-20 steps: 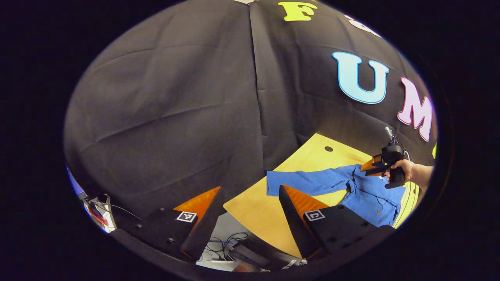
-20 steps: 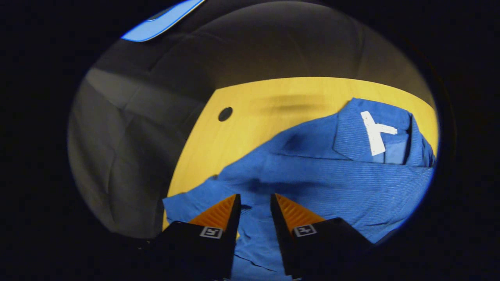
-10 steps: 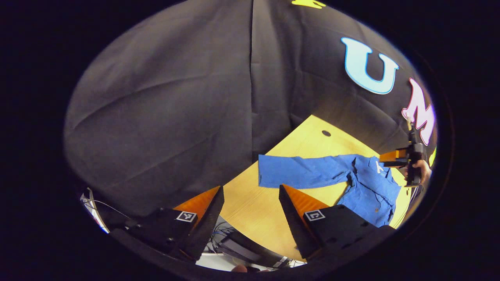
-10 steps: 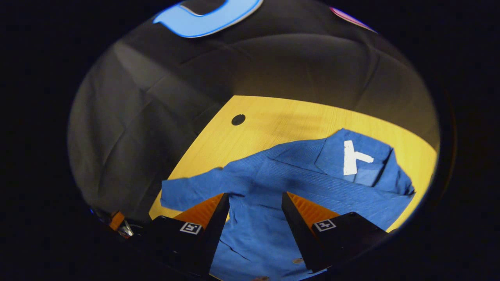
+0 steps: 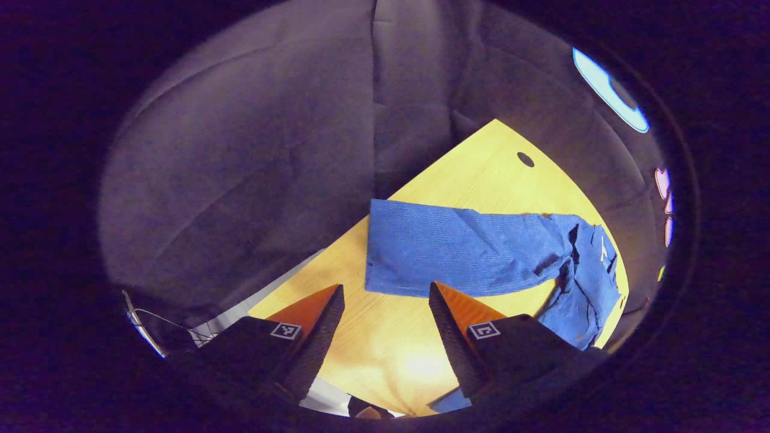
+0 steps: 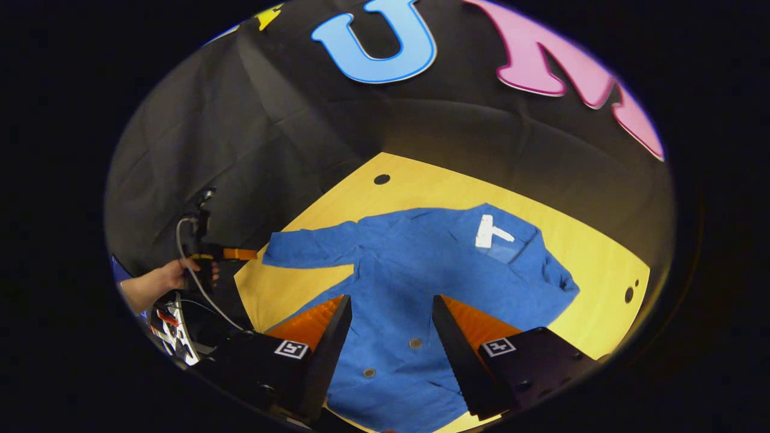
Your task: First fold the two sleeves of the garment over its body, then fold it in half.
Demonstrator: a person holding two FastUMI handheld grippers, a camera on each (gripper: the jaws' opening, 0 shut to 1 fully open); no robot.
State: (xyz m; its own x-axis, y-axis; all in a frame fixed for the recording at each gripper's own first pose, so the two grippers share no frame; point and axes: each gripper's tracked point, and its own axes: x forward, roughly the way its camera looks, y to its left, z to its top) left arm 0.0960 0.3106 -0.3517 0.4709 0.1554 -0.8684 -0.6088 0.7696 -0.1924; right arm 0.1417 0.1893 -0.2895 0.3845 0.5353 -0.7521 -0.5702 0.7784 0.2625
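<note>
On the left of the yellow wooden desk (image 6: 415,192), one long sleeve (image 5: 451,252) of the blue buttoned cloth garment (image 6: 421,282) is seen stretched out flat, not yet folded. The left gripper (image 5: 385,313) is held near its cuff, jaws wide apart and empty. Further right, the other sleeve appears already folded over the body. The right gripper (image 6: 388,328) is held above the buttons, jaws wide, empty. The halving remains undone.

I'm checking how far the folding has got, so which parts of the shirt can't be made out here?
- Right gripper view: the blue shirt's hem is cut off by the bottom edge and partly hidden behind the right gripper's fingers.
- Right gripper view: its far sleeve looks folded in near the white tape mark; how it lies underneath is hidden.
- Left gripper view: the shirt's body is squeezed and dim at the picture's edge.
</note>
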